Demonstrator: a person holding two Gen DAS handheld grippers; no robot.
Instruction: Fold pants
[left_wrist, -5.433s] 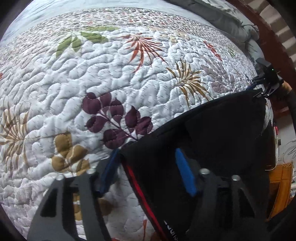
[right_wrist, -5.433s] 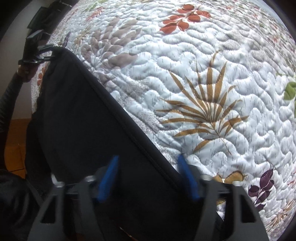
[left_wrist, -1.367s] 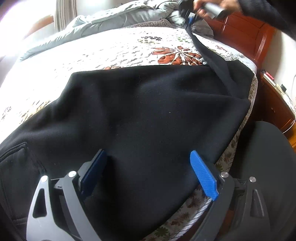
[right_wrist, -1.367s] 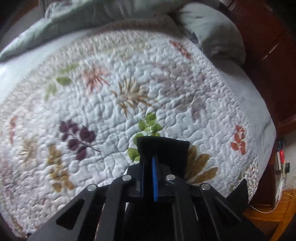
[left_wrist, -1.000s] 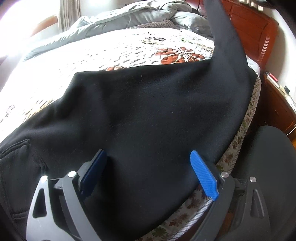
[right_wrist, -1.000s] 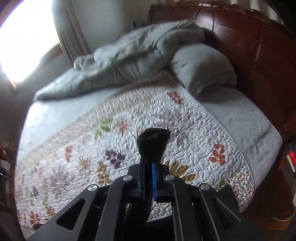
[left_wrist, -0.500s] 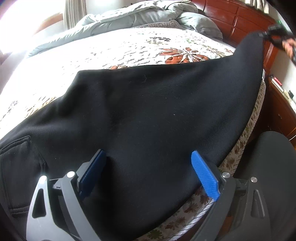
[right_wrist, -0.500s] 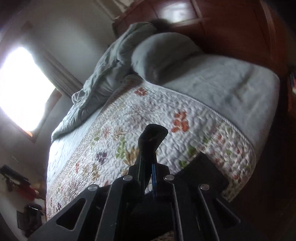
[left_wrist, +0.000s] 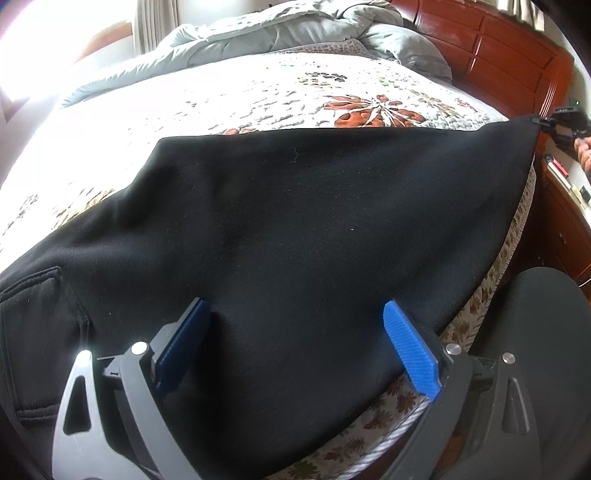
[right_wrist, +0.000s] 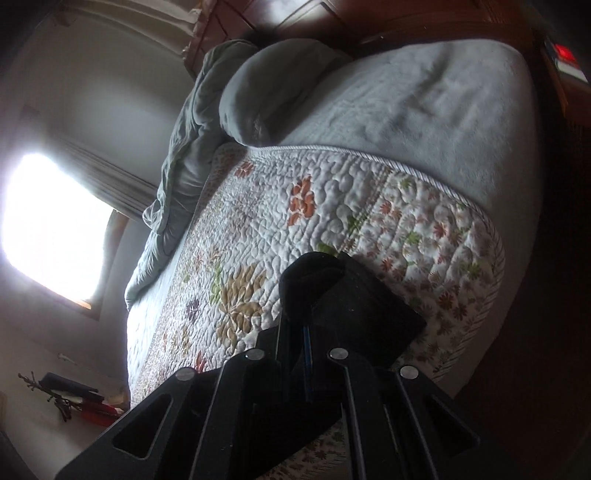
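Since a second ago, right gripper (right_wrist: 306, 332) swings raised corner of black pants (left_wrist: 314, 240) down from high over bed to far right quilt (left_wrist: 258, 96) edge. Right jaws clamped tight on bunched hem. Left gripper (left_wrist: 295, 343) unmoved near bed edge, jaws wide open, blue pads (left_wrist: 410, 350) straddling fabric, not pinching. Pants spread flat across near part of quilt, pocket at left. Grey duvet (left_wrist: 277, 26) and pillow (right_wrist: 280, 96) far side, by wooden headboard (left_wrist: 491, 48).

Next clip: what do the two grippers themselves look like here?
Left gripper: light grey and black frame with cutouts and silver bolts, bright blue ribbed pads on its fingers. Right gripper: black frame, same cutouts and bolts, blue pads barely visible.
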